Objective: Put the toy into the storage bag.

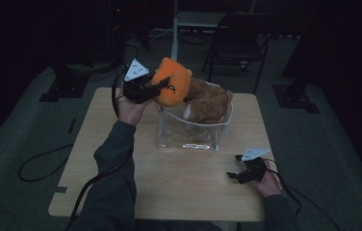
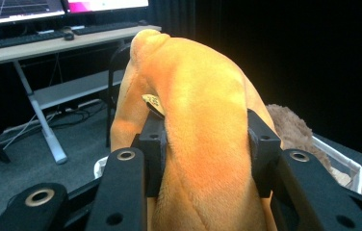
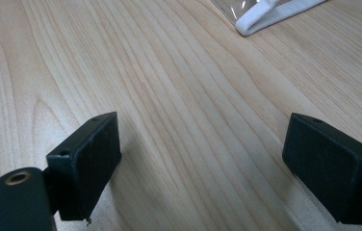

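My left gripper's [image 1: 162,87] jaws are closed part way on an orange plush toy [image 1: 172,82], pressing into its soft body from both sides. In the left gripper view the two black pads sink into the plush [image 2: 203,134] at the centre of the frame, and the toy rises above them towards the top. In the high view this gripper sits in the upper middle of the frame, left of centre, and the toy hangs over the upper left rim of a clear plastic bin [image 1: 188,134]. A brown plush toy [image 1: 208,101] lies in the bin, just to the right of the orange one and touching it. In the left gripper view it [image 2: 290,130] peeks out at the right, behind the orange toy.

My right gripper's [image 1: 234,174] jaws stand wide apart with nothing between them. In the high view it rests in the lower right of the frame on the wooden table [image 1: 179,187], well apart from the bin. In the right gripper view the two black pads sit at the lower left and lower right, with bare wood grain [image 3: 193,120] between them and a corner of the bin [image 3: 265,12] at the upper right.
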The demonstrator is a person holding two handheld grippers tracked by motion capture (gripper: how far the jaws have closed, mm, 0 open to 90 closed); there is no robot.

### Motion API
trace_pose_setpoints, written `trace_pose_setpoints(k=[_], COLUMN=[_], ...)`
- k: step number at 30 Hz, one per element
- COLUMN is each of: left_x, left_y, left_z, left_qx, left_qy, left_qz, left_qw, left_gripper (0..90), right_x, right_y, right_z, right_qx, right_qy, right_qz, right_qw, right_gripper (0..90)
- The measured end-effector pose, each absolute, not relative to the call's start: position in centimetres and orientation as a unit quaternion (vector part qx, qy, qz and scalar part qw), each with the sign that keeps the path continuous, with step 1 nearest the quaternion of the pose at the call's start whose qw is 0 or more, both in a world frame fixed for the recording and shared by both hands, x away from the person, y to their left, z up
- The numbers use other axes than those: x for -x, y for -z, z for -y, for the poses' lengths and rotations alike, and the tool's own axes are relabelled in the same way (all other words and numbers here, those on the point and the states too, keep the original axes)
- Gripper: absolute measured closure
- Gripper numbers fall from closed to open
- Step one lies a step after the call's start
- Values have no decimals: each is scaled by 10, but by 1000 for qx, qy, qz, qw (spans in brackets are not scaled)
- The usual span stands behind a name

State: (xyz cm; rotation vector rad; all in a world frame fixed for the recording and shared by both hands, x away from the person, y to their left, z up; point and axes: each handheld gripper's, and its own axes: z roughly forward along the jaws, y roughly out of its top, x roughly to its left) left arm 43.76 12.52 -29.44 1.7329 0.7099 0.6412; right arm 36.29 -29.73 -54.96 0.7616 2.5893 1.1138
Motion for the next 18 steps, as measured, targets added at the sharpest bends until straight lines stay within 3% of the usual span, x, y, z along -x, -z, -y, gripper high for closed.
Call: trace_pose_setpoints(k=[18], left_x=[-446], left_y=[312], left_z=[-117], left_qx=[-744], left_qy=[-263], left_qz=[-315], left_qw=[527], left_gripper=[609], right_x=[-363], right_y=[550], right_z=[297], right_qx=[-259], right_qy=[-379], right_qz=[-881], right_qw=[111], right_gripper=[126])
